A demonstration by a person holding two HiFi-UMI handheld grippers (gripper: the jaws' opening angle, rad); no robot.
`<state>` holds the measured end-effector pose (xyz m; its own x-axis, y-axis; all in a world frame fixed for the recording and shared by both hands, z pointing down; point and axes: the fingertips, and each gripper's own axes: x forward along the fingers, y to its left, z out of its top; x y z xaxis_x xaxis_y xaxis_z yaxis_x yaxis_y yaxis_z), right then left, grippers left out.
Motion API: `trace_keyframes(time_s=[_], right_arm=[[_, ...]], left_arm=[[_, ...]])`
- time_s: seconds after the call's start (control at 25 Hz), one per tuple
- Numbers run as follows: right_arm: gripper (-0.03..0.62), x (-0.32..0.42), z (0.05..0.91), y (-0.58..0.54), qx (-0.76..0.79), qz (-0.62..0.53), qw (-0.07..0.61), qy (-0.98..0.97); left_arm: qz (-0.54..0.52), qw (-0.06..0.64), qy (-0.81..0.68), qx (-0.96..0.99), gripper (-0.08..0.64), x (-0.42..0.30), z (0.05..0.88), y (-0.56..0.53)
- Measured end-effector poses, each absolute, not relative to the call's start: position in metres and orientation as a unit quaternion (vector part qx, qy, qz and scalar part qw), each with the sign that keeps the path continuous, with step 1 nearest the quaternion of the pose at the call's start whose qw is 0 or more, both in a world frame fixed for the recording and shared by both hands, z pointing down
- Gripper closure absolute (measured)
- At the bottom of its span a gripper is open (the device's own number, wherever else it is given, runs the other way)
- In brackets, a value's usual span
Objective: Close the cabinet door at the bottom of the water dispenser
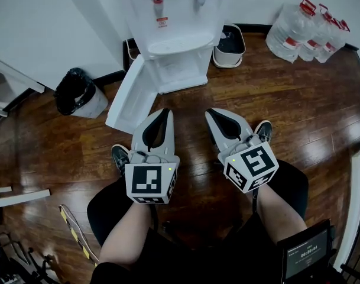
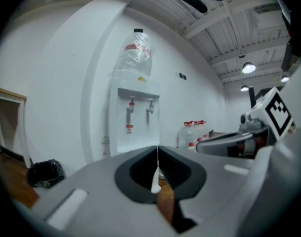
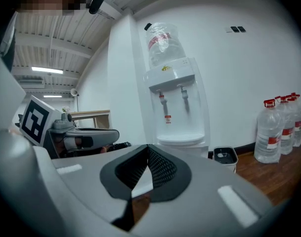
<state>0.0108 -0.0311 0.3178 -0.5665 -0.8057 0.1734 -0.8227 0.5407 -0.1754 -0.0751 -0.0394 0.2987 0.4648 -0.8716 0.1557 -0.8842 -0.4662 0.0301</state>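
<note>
The white water dispenser [image 1: 174,25] stands against the far wall, with a bottle on top [image 2: 134,53] [image 3: 165,43]. Its bottom cabinet door [image 1: 129,96] is swung wide open to the left, leaning out over the wooden floor. My left gripper [image 1: 166,112] is shut and empty, its tips just right of the door's near edge and apart from it. My right gripper [image 1: 210,112] is also shut and empty, a short way in front of the cabinet opening [image 1: 178,73]. Both point level toward the dispenser.
A black-bagged bin [image 1: 79,92] stands left of the door. A small white bin [image 1: 230,46] sits right of the dispenser. Several water bottles [image 1: 307,31] stand in the far right corner. A person's shoes [image 1: 120,157] and legs are below the grippers.
</note>
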Motion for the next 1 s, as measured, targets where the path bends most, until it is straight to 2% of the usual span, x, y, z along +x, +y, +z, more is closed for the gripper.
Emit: trace_keyframes(time_s=[0.28, 0.56, 0.68, 0.84, 1.0], right_arm=[[0.588, 0.003, 0.323, -0.050, 0.469, 0.129, 0.039, -0.873], [0.588, -0.012, 0.332, -0.061, 0.464, 0.130, 0.051, -0.875], [0.588, -0.014, 0.337, -0.069, 0.465, 0.135, 0.055, -0.873], [0.588, -0.016, 0.345, -0.081, 0.466, 0.142, 0.059, -0.871], [0.588, -0.016, 0.345, -0.101, 0.470, 0.144, 0.054, -0.869]], left_arm=[[0.048, 0.020, -0.563, 0.825, 0.489, -0.123, 0.287, -0.066], [0.080, -0.004, -0.588, 0.805, 0.377, -0.164, 0.286, -0.082], [0.140, -0.030, -0.577, 0.804, 0.315, -0.178, 0.301, -0.095], [0.222, 0.023, -0.569, 0.792, 0.231, -0.206, 0.349, -0.108], [0.302, 0.057, -0.557, 0.771, 0.196, -0.236, 0.402, -0.112]])
